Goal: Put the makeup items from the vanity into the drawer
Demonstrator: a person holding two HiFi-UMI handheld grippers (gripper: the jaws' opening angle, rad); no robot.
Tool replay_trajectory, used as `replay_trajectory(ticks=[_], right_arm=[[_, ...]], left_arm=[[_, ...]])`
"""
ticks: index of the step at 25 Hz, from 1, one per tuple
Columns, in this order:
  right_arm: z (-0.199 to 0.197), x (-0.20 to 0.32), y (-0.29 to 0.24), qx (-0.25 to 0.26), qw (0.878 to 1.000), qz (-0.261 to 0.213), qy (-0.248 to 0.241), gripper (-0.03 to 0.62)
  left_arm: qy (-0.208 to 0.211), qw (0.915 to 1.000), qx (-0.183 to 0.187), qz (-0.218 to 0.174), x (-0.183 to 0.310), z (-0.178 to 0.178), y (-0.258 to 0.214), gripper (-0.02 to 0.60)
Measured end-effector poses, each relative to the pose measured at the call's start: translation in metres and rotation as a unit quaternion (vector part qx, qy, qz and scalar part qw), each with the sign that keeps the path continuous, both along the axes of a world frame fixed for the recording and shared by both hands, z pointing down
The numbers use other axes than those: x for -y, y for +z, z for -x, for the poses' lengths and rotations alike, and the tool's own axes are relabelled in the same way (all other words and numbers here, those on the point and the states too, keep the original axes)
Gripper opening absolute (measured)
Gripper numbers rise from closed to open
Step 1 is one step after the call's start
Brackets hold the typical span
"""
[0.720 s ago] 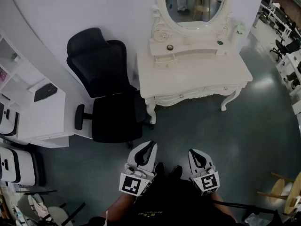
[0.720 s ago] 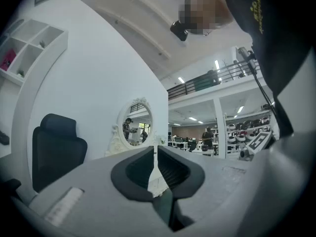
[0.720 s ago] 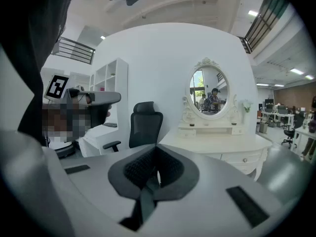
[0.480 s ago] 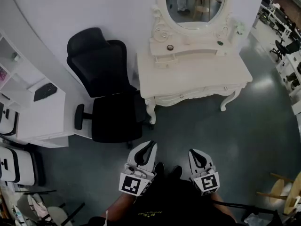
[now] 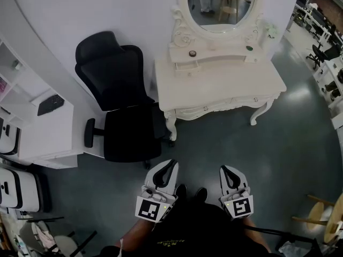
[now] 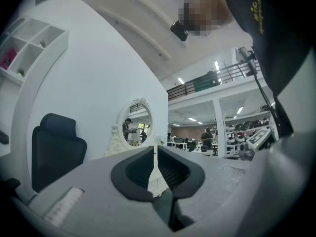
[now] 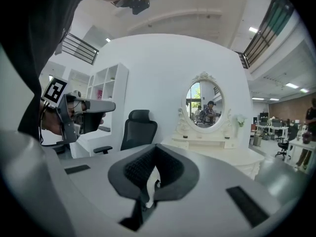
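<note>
Vanity [image 5: 220, 83]: white, ornate, oval mirror [image 5: 221, 1]

Vanity [image 5: 220, 84]: white, carved curved legs, set against the wall at 12–1 o'clock in the head view.

Raised shelf [image 5: 217, 53] along its back edge carries two small items, well apart:
- dark round item [image 5: 192, 53] at 10 o'clock from the tabletop centre
- dark-green item [image 5: 250, 48] at 1 o'clock

Both are too small to identify.

Small drawer [image 5: 185, 66] under the shelf's left end appears to jut out slightly.
</note>
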State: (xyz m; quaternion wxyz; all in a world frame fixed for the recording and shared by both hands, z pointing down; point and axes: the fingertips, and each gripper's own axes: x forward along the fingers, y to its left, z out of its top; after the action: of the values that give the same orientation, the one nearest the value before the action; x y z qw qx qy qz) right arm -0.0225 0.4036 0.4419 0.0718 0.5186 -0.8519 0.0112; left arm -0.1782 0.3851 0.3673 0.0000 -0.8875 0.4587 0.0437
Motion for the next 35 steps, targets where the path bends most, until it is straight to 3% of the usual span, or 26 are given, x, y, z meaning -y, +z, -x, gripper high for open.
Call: replay_trajectory(ticks=[6,8,11,17,35], right_arm=[[-0.013,-0.002,-0.037,0.004,0.995,-0.092,0.034,0.000],[-0.017,-0.002,-0.041,0.009,0.994,-0.103,0.041,0.000],[-0.019,-0.002,-0.034,0.009,0.995,-0.090,0.043,0.001],[-0.038,-0.002,-0.032,0.060,0.994,-0.075,0.044,0.002],[-0.143,0.030,-0.011,0.045,0.995,-0.058,0.067,0.002]], left_arm=[[0.001,1.0000,0.002,0.002,0.002,-0.003,0.001,0.034],[0.000,1.0000,0.001,-0.002,0.003,-0.004,0.000,0.034],[0.003,1.0000,0.002,-0.008,0.003,-0.006,-0.001,0.034],[0.002,1.0000,0.005,0.005,0.007,-0.016,0.004,0.034],[-0.005,0.9996,0.028,0.003,0.033,-0.096,0.003,0.034]])
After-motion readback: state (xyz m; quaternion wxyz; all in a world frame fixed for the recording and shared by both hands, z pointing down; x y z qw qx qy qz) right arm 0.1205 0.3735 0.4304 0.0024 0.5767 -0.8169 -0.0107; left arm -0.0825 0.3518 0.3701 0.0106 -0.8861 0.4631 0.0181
